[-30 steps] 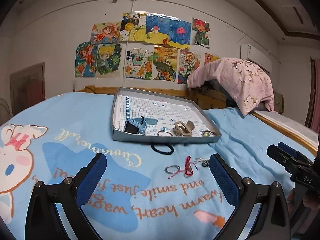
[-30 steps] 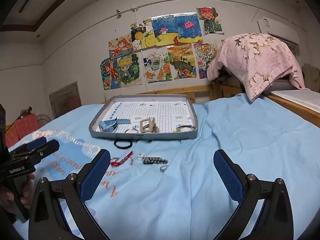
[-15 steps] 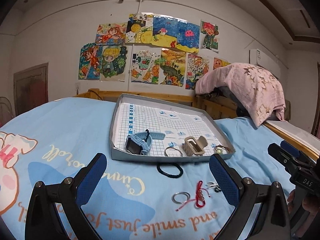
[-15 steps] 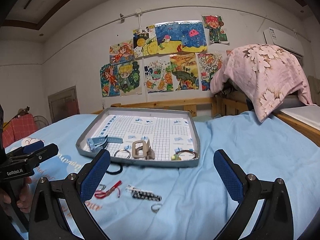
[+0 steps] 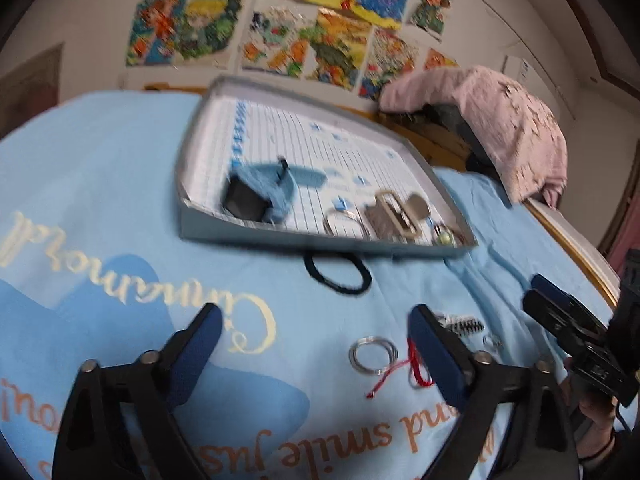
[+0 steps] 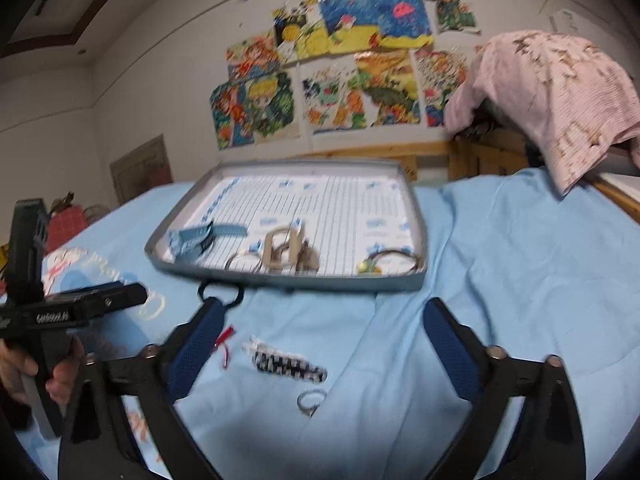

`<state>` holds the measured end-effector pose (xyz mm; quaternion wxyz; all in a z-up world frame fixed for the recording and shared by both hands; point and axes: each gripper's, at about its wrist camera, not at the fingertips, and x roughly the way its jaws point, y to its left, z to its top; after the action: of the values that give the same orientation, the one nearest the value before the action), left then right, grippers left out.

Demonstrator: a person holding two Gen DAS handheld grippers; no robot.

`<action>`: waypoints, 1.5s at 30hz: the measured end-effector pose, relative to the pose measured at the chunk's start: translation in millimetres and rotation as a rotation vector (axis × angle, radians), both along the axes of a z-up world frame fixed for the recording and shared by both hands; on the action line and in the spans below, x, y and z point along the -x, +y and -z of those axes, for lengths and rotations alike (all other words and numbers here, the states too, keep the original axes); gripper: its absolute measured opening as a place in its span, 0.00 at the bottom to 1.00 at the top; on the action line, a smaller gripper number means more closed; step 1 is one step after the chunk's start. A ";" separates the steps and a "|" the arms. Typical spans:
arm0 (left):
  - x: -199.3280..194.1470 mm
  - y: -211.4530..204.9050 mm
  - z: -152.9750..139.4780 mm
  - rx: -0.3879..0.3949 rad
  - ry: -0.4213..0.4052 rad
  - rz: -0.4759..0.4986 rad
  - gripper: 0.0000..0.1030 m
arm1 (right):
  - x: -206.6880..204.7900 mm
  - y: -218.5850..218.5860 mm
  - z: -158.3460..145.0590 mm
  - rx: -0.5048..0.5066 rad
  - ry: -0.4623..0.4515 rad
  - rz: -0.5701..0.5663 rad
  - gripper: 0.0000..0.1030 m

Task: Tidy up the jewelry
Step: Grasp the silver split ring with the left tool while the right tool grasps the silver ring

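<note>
On blue bedsheet [image 6: 520, 280]: grey tray [image 5: 256, 229] w/ grid-paper liner, well fwd of both tools. Inside tray, near front wall, L to R: blue watch [image 5: 260, 196], thin ring bangle [image 5: 344, 220], beige buckle-like piece [image 5: 394, 218], bracelet w/ pale green bead [image 6: 390, 262] in R front corner. Black hair tie [image 5: 338, 274] on sheet, touching or just beside tray front wall; cannot tell which.

Loose items nearer tools: silver hoop [image 5: 373, 356], red string bracelet [image 5: 404, 368] just beside it, black-white braided band [image 6: 288, 364], small ring [image 6: 312, 400] near band.

Left gripper [image 5: 316, 356]: jaws spread wide, nothing between, held above sheet; R finger overlaps red string in view, contact unclear. Right gripper [image 6: 324, 356]: jaws spread wide, nothing held; braided band + small ring seen btwn fingers, apart from pads.

Bkgd: colourful drawings [image 6: 332, 68] on wall, pink cloth [image 6: 560, 96] draped on furniture at R. Both views motion-blurred.
</note>
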<state>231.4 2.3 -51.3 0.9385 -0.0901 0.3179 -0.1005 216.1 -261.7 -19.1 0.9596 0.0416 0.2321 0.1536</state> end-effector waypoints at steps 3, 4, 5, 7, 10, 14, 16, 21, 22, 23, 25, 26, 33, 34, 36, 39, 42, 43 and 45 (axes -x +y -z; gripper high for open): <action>-0.4 -2.3 11.1 0.009 0.030 0.057 0.72 | -0.3 3.9 11.8 0.024 0.047 -0.041 0.60; 0.3 -3.2 14.1 0.012 0.033 0.071 0.71 | 0.9 5.1 15.9 0.026 0.061 -0.057 0.58; 0.8 -4.4 16.3 0.014 0.034 0.085 0.69 | 2.3 5.3 18.4 0.028 0.070 -0.068 0.56; 1.3 -6.3 18.4 0.015 0.030 0.110 0.64 | 5.6 7.1 23.9 0.035 0.087 -0.089 0.53; 3.6 -11.3 21.9 0.007 0.028 0.150 0.62 | 7.7 8.3 29.3 0.049 0.111 -0.105 0.45; -0.7 -14.9 25.1 -0.009 0.053 0.174 0.61 | 7.3 11.8 33.8 0.065 0.136 -0.123 0.39; -5.8 -18.0 26.7 -0.023 0.071 0.182 0.61 | 5.6 13.0 36.1 0.075 0.148 -0.122 0.39; -14.8 -32.1 29.9 -0.107 0.102 0.203 0.57 | -1.3 14.9 43.1 0.097 0.204 -0.097 0.36; -16.1 -34.4 30.6 -0.121 0.107 0.206 0.57 | -2.4 15.6 44.7 0.104 0.217 -0.093 0.36; -18.4 -37.2 31.5 -0.138 0.115 0.210 0.56 | -3.6 16.5 46.8 0.110 0.233 -0.092 0.35; -21.9 -39.8 33.4 -0.160 0.128 0.217 0.56 | -4.0 17.8 49.1 0.115 0.246 -0.093 0.35; -23.0 -41.1 34.1 -0.169 0.132 0.220 0.55 | -4.2 17.7 50.0 0.114 0.254 -0.094 0.35; -29.4 -47.3 37.3 -0.223 0.165 0.225 0.43 | -5.5 18.1 52.3 0.100 0.279 -0.102 0.35; -28.9 -46.6 37.9 -0.225 0.167 0.224 0.41 | -5.2 18.8 52.3 0.101 0.280 -0.103 0.35; -28.7 -47.7 39.1 -0.229 0.171 0.227 0.34 | -4.9 19.6 52.2 0.104 0.284 -0.109 0.35; -24.9 -48.9 40.3 -0.236 0.177 0.238 0.28 | -5.2 22.6 52.7 0.102 0.293 -0.132 0.30; -20.8 -47.4 40.1 -0.229 0.179 0.250 0.28 | -4.5 24.5 53.1 0.099 0.299 -0.152 0.30; -19.3 -46.2 39.6 -0.223 0.178 0.252 0.28 | -4.2 25.0 53.1 0.096 0.301 -0.159 0.30; -15.4 -43.7 38.9 -0.207 0.169 0.250 0.28 | -3.9 26.0 53.3 0.093 0.305 -0.172 0.30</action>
<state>246.8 -41.4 -90.2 0.8928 0.0392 0.4130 -0.1754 220.0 -235.7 -72.5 0.8976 0.0001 0.3843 0.2160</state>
